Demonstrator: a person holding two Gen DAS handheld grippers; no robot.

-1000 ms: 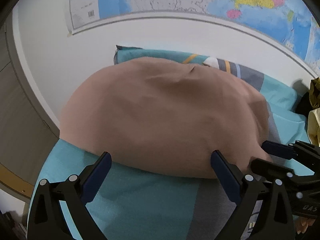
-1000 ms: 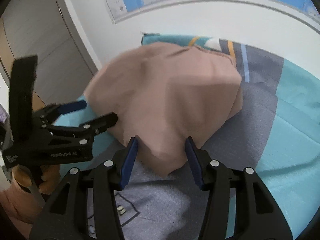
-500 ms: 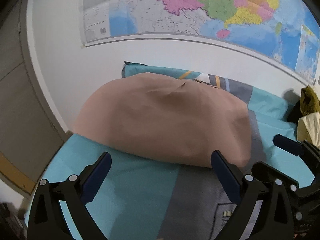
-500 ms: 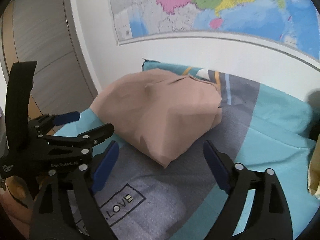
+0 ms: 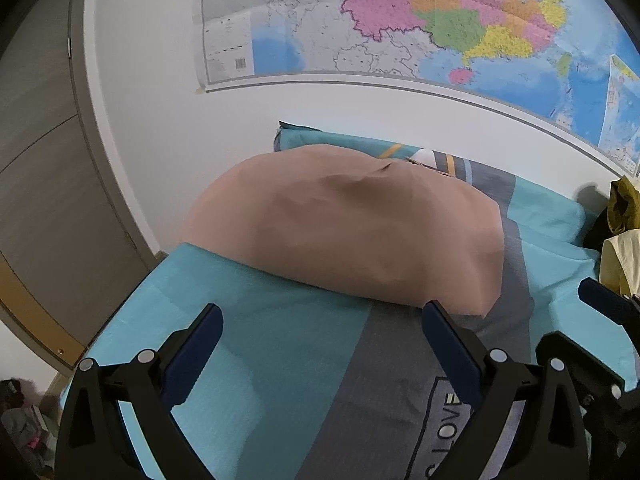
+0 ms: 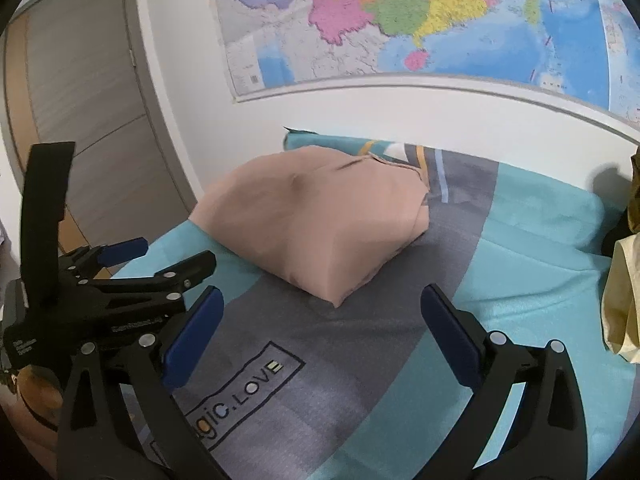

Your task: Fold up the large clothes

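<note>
Folded tan garment [image 5: 348, 236] lies flat on bed [image 5: 260, 344], toward far edge by wall, spanning teal and grey bands of bedcover. Left gripper [image 5: 322, 338] hovers above near part of bed, fingers wide apart, holding nothing, short of garment's near edge. Right gripper [image 6: 320, 322] likewise above grey band with printed "LOVE" box [image 6: 240, 392], fingers spread wide, empty, near garment's closest corner but clear of it. Wall map [image 6: 400, 20] hangs above. Pile of yellow and olive clothes [image 6: 624, 292] sits at bed's right edge.
</note>
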